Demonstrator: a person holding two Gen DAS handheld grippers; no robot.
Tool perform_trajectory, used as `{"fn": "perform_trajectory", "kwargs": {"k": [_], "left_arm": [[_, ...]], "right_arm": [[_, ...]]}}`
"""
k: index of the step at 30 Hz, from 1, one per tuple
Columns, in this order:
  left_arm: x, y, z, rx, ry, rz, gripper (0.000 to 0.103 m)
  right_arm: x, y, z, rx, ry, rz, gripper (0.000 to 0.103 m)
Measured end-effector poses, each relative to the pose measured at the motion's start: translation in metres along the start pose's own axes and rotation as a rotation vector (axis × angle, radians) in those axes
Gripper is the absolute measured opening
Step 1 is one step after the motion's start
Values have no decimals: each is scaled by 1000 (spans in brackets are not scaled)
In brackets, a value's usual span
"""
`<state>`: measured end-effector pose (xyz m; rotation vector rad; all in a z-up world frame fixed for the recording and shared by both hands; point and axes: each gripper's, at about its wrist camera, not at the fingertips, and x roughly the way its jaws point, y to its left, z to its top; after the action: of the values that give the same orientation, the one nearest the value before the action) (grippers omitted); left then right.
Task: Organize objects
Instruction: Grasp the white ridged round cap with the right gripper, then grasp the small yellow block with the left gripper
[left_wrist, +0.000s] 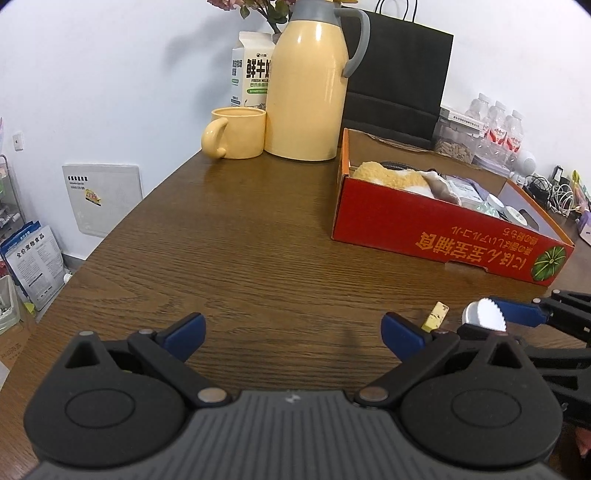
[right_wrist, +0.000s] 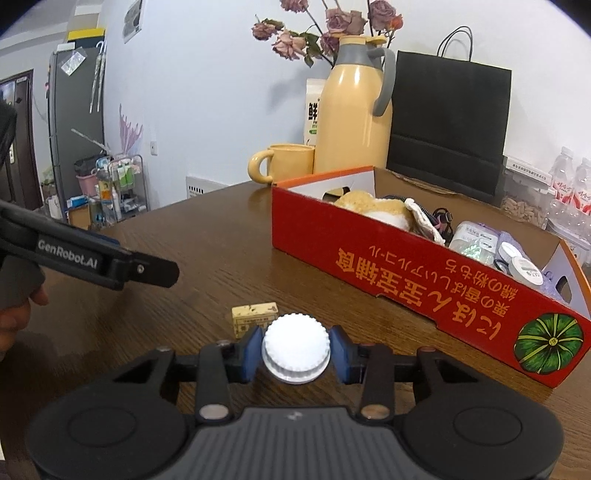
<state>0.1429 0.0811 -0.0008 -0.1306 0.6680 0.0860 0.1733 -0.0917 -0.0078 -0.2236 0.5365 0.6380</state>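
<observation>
My right gripper (right_wrist: 296, 349) clenches the white cap (right_wrist: 295, 345), ready for the box (right_wrist: 424, 280) at two o'clock; left gripper (left_wrist: 293, 334) released.

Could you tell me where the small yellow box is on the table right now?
In the right wrist view the small yellow box lies on the table just beyond the white-capped bottle, left of the red carton.

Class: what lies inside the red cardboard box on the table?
In the red cardboard box: a yellow-and-white fluffy item, a grey cloth, pale packets and small round white containers. Whatever lies beneath them, or behind the near wall, is covered.
</observation>
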Motion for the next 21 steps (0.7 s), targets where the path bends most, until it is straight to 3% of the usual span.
{"fn": "perform_trajectory", "kwargs": {"k": [21], "left_arm": [[18, -48, 6, 90, 13, -109, 101]], "right_arm": [[-40, -67, -18, 164, -101, -182, 39]]}}
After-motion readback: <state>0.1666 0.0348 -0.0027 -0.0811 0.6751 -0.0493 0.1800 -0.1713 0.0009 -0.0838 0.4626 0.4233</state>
